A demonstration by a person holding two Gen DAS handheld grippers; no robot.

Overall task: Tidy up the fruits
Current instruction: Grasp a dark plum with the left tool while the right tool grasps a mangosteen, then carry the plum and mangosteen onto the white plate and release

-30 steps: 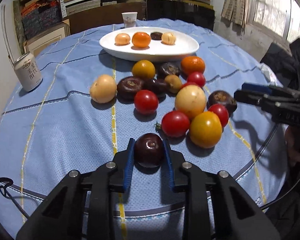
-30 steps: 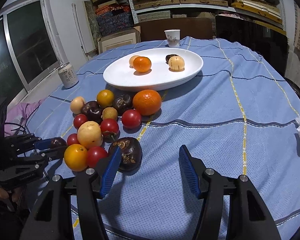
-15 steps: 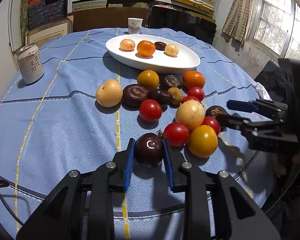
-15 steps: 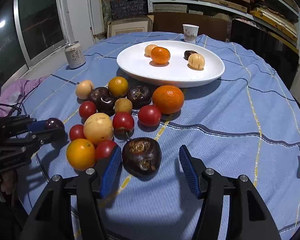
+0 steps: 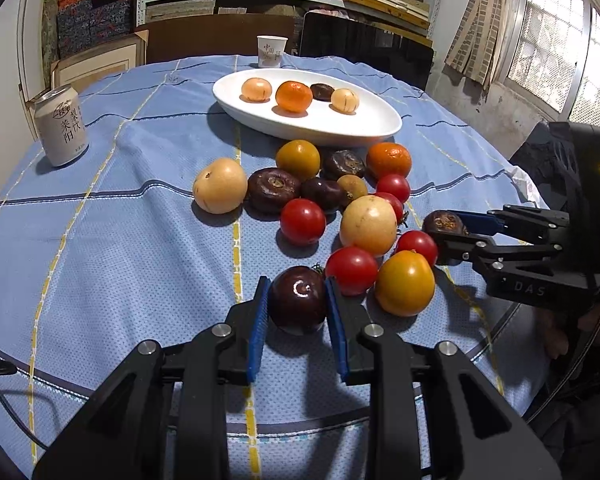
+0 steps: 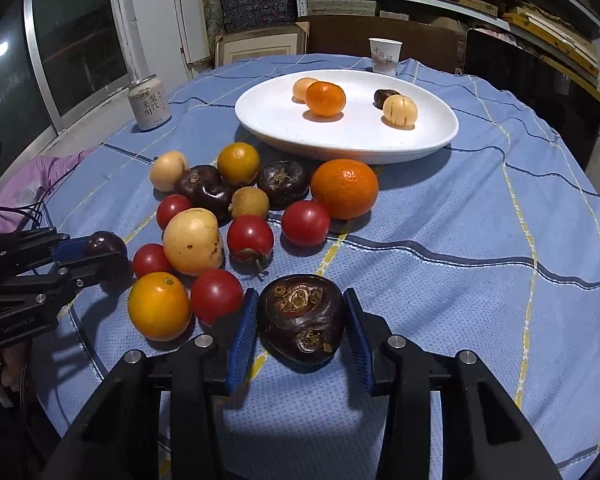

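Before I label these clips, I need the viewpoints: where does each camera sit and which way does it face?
Left wrist: on the left tongs, angled down over the table toward the white plate; shows its fingers on a dark plum, plus the right tongs.
Right wrist: on the right tongs, same heading; jaws closing around a wrinkled dark fruit; left tongs at left.
Shared: plate, fruit pile, can, paper cup.

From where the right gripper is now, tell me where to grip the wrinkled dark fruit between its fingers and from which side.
Grip the wrinkled dark fruit across its widest middle, on its left and right flanks, coming in from the near table edge. The right gripper already straddles it there, jaws closing. Its lumpy, scarred top offers poor seating, and the red tomato crowds its left, so keep that finger tight to the fruit.
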